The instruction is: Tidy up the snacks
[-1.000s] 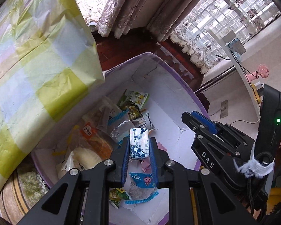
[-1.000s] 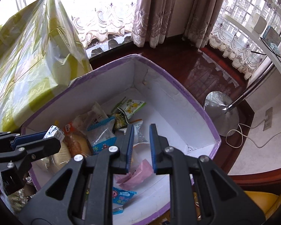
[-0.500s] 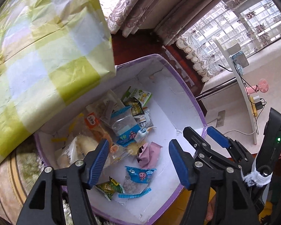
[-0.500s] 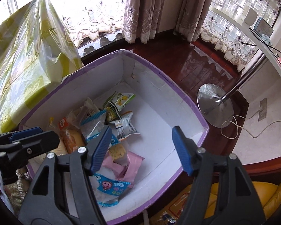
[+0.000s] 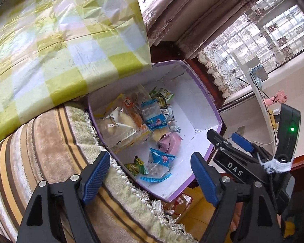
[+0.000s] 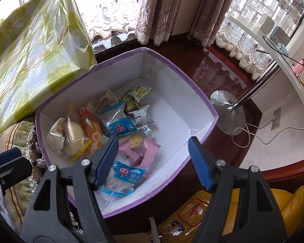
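Curtained windows framed the left wrist view, where one purple-rimmed box [image 5: 200, 93] of snacks was seen beyond the left gripper [image 5: 150, 174], jaws spread and empty. From the right wrist view, two blue cartoon packets [image 6: 120, 128] were counted inside, below the right gripper [image 6: 153, 160], jaws likewise parted.

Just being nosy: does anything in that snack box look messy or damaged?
The snacks lie jumbled in the purple-rimmed box, heaped at one end. The box's white lining looks cracked near a far corner. Both claws, left and right, hang open and hold nothing.
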Motion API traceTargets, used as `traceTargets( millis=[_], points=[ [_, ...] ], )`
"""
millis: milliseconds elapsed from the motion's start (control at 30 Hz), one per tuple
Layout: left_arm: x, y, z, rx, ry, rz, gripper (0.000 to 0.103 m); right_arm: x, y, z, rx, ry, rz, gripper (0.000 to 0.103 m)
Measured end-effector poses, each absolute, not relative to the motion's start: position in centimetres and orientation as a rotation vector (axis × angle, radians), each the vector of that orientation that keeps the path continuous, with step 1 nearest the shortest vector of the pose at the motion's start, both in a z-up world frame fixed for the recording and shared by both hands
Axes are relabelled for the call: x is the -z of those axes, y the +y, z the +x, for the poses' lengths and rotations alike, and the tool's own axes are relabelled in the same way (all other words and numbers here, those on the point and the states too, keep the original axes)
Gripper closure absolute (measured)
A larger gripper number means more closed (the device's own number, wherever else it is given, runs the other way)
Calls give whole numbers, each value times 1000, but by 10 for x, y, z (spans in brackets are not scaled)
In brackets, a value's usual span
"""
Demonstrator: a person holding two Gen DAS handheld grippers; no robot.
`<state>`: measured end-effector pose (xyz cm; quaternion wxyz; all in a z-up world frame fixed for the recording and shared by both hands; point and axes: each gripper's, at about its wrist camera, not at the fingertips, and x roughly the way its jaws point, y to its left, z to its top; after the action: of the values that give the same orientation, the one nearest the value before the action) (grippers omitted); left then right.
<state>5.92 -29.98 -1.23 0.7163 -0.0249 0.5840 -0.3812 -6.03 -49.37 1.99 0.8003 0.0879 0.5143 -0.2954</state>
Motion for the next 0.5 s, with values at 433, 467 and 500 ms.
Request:
traceTargets(
  millis=[433, 467, 500],
  points=[
    [21, -308, 47, 823, 1261, 31, 17, -22, -485, -69, 623, 1078, 174, 27],
    [21, -307, 48, 823, 1263, 27, 17, -22, -486, -69, 624, 1080, 176, 27],
    [21, -306, 48, 825, 1266, 22, 17, -22, -487, -69, 624, 1081, 178, 27]
  ],
)
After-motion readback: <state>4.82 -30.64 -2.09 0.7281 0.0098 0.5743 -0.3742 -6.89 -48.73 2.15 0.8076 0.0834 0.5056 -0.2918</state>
